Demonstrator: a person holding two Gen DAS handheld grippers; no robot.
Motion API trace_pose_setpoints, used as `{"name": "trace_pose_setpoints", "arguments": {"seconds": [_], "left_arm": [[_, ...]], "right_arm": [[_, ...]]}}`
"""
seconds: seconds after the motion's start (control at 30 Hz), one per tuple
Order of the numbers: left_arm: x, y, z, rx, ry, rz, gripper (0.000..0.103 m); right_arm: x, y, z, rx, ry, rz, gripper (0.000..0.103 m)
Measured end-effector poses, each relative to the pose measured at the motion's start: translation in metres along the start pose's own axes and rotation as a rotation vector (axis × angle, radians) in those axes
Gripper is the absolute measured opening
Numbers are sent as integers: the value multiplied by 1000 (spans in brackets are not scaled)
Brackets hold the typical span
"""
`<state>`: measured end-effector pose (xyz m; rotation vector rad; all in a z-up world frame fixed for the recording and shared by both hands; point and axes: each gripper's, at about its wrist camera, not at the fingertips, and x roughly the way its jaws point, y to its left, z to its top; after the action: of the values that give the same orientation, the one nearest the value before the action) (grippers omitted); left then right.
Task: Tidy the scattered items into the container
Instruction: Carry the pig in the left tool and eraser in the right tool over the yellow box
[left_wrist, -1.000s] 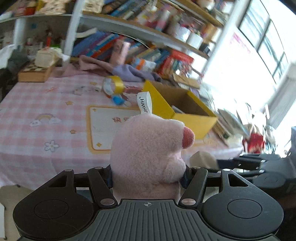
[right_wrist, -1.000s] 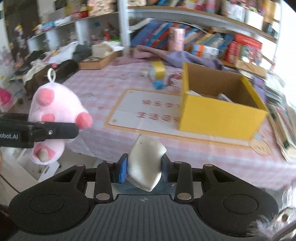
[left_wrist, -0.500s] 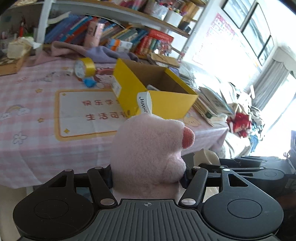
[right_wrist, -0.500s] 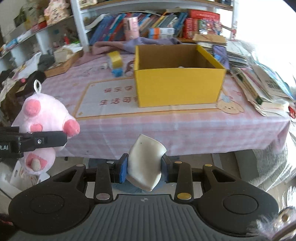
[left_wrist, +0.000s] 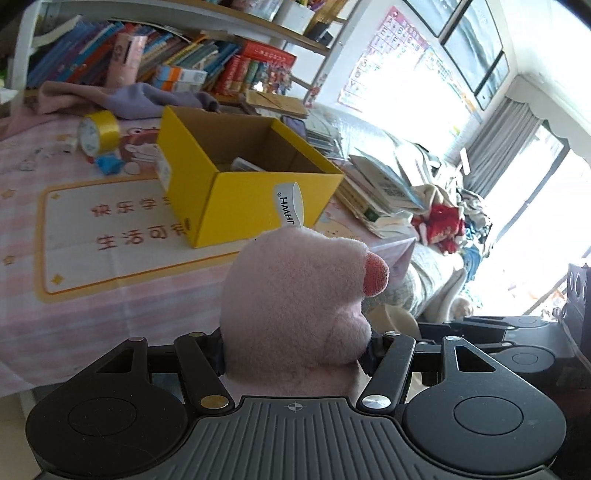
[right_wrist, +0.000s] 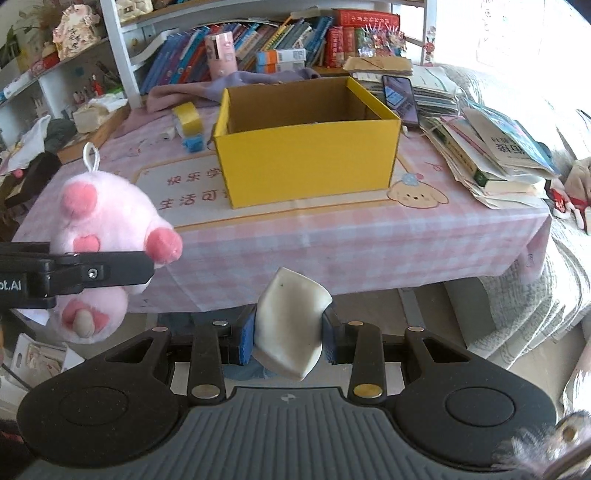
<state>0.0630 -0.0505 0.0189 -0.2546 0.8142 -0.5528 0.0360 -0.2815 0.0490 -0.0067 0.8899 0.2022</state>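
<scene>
Item 1: pink plush toy (right_wrist: 107, 236), clamped in the left tool (left_wrist: 295, 350), held in the air off the bench (right_wrist: 369, 236) edge.
Item 2: yellow tape roll (right_wrist: 188, 118) and small blue object (right_wrist: 194, 143), lying loose on the bench left of the box.
Item 3: yellow box (right_wrist: 306, 162), open-topped, some contents inside.
Item 4: white soft piece (right_wrist: 290, 325), pinched in the right tool (right_wrist: 288, 341), short of the bench.
Judged status: partly done; 2 held items undelivered, 2 loose.

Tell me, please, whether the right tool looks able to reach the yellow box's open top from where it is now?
Probably yes. The right tool, shut on a white squashy item, sits off the table's near edge; nothing stands between it and the yellow box, whose top is open.
</scene>
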Motion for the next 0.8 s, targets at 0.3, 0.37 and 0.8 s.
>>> {"name": "trace_pose_setpoints", "arguments": {"seconds": [0.3, 0.37, 0.8], "left_arm": [[25, -5, 17, 30, 3, 2, 63], [31, -7, 22, 31, 2, 0, 63], [60, -11, 80, 102, -93, 24, 63]], "right_arm": [[15, -19, 17, 8, 13, -14, 33], [20, -24, 23, 8, 22, -13, 33], [40, -51, 90, -42, -53, -3, 33]]}}
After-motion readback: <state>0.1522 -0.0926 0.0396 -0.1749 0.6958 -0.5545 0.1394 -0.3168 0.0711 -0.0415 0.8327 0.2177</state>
